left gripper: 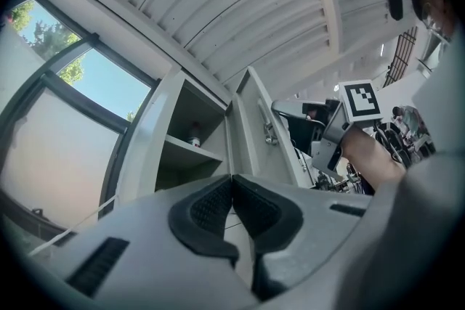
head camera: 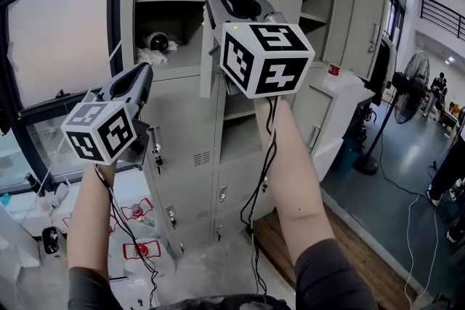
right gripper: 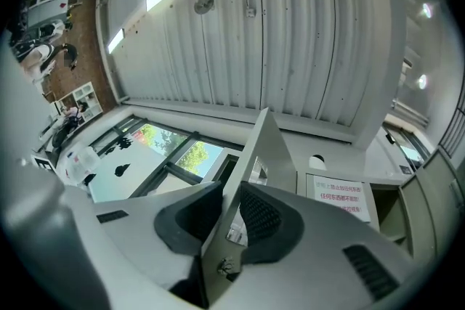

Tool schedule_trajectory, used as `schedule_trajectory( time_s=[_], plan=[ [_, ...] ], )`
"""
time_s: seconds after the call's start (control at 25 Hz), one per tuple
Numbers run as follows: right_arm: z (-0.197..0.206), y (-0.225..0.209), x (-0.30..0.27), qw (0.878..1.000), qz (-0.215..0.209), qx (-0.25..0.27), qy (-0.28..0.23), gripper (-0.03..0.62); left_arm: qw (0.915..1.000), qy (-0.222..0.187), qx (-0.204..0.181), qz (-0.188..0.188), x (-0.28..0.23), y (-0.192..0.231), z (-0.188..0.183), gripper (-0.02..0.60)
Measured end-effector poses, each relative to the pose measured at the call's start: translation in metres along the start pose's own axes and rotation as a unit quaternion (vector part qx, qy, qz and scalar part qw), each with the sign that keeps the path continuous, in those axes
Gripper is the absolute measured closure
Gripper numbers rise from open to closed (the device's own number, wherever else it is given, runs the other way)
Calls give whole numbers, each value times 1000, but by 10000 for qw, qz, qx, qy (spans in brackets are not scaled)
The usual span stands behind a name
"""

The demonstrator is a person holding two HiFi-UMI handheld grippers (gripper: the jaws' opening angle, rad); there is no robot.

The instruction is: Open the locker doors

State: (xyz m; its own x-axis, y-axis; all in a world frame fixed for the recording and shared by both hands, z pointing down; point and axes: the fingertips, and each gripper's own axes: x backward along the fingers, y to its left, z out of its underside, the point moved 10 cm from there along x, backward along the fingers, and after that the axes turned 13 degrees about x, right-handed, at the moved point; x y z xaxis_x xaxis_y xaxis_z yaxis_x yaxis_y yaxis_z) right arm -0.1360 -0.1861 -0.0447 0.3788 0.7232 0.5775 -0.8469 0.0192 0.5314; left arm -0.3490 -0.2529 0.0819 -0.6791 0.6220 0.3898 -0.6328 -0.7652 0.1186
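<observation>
The right gripper (right gripper: 229, 218) clamps its fingers (right gripper: 265, 218) on the edge of an upper locker door (right gripper: 263, 149), already swung out at the top of the lockers (head camera: 190, 123) — other upper doors (head camera: 363, 18) stand open too. The left gripper (left gripper: 232, 203) is closed and empty (the lower doors (head camera: 183, 189) look shut), so I judge roughly half remains.

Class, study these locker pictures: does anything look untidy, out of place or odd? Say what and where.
Yes. Red-and-white packets and clear plastic sheeting litter the floor at the foot of the lockers, on the left. Crumpled white material lies loose on an open compartment's shelf. Nothing looks damaged.
</observation>
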Motion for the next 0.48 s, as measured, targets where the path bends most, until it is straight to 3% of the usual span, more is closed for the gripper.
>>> schedule_trajectory(
  time_s=[0.2,0.48],
  plan=[
    [5,-24,14,9995,-206,-243,-85,499,10000,-35,-41,-59,-16,-26,5,572],
    [14,-63,42,9988,-172,-433,-125,505,9998,-130,76,-111,-37,-60,14,572]
  ],
)
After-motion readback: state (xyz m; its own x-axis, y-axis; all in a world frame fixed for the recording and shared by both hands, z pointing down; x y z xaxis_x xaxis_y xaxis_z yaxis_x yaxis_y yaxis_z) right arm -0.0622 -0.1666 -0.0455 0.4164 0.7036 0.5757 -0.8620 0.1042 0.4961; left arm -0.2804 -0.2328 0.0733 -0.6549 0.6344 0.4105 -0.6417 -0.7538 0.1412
